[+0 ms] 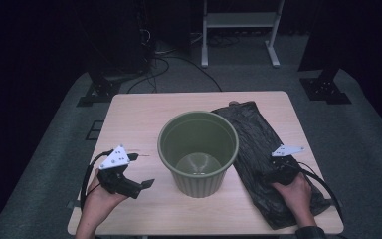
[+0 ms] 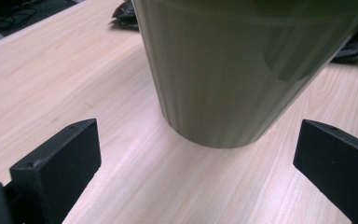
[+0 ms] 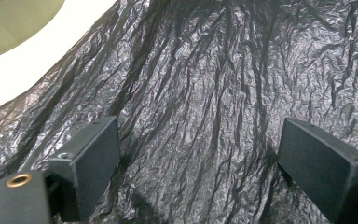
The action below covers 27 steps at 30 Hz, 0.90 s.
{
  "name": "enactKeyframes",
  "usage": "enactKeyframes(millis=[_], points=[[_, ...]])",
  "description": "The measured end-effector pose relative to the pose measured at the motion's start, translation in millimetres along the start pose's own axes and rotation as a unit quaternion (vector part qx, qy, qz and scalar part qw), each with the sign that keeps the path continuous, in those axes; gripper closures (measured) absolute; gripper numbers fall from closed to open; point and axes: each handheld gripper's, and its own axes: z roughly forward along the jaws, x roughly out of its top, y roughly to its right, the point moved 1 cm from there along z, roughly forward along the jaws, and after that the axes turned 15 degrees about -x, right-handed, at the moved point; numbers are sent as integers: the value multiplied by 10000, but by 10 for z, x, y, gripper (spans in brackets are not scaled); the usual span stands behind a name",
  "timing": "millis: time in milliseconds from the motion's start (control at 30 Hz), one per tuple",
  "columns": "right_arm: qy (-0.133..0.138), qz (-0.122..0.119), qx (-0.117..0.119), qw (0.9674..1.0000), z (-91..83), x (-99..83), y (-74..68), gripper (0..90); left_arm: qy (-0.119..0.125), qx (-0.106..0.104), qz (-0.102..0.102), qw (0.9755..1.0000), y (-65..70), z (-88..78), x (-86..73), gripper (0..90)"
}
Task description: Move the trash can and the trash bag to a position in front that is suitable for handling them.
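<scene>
The left gripper (image 1: 142, 172) sits at about 8 o'clock from the bin (image 1: 198, 152), near its base but not touching it. Its jaws stand wide apart and hold nothing; in the left gripper view the bin's ribbed green wall (image 2: 223, 70) rises between and beyond them, with bare table (image 2: 74, 84) under the gap.

The right gripper (image 1: 273, 172) is over the black bag (image 1: 258, 134), which lies flat on the table at 3 o'clock from the bin, its near end reaching toward 5 o'clock. Its jaws are also spread wide, with crinkled black plastic (image 3: 205, 93) across the whole gap. They hang just above or on the bag; I cannot tell whether they touch it. Nothing is pinched between them.

The bin stands upright at the table's middle, the bag's edge just beside it
</scene>
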Motion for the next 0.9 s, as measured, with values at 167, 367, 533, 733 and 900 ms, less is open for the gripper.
enactKeyframes(millis=[167, 367, 533, 733, 900], points=[[0, -3, 2, 10000, 0, 0, 0, 114, -45, 102, -51, 9999, -47, 127, -177, 0], [3, 0, 6, 10000, 0, 0, 0, 115, -143, 42, -168, 9997, -123, 329, -403, 0], [0, 3, 11, 10000, -1, 1, 1, 114, -340, 124, -220, 9991, -175, 518, -577, 0], [-1, -8, 21, 10000, -2, 1, 0, 114, -582, 148, -272, 9978, -204, 651, -674, 0], [6, -8, 3, 10000, -10, 0, -8, 119, -730, 167, -287, 9968, -213, 704, -717, 0]])
